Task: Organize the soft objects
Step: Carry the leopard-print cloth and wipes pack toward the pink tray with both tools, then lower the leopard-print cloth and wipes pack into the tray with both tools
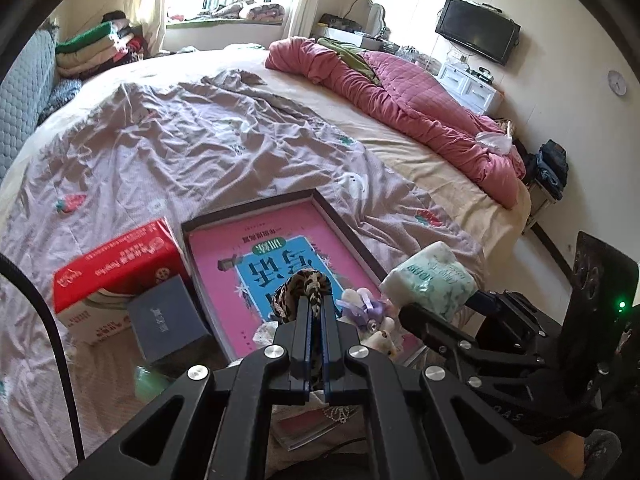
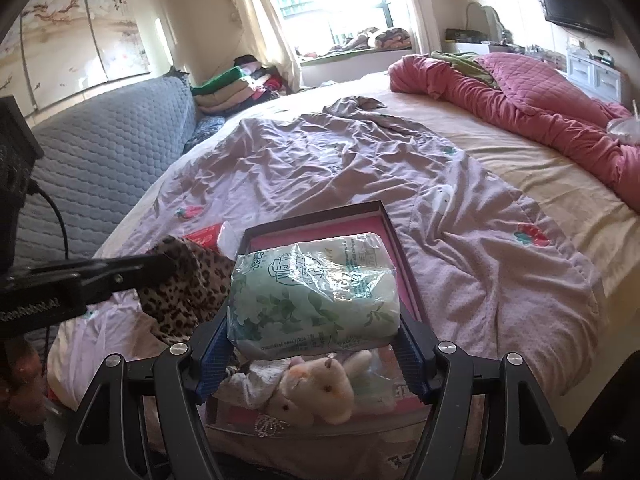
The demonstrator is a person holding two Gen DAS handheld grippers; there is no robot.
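Gripping a leopard-print cloth [image 1: 308, 284] in closed jaws, the left gripper [image 1: 311, 300] hangs over the tray [image 1: 356, 232]; the right gripper [image 2: 314, 344] clamps a tissue pack [image 2: 316, 296], hiding part of the plush rabbit [image 2: 320, 392] below. Red box [image 1: 116, 264] stands beside the tray.

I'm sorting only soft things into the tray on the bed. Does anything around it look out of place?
Yes. Beside the tray, on its left in the left wrist view, a red carton and a dark blue box sit tilted on the rumpled sheet. Both look rigid, not soft.
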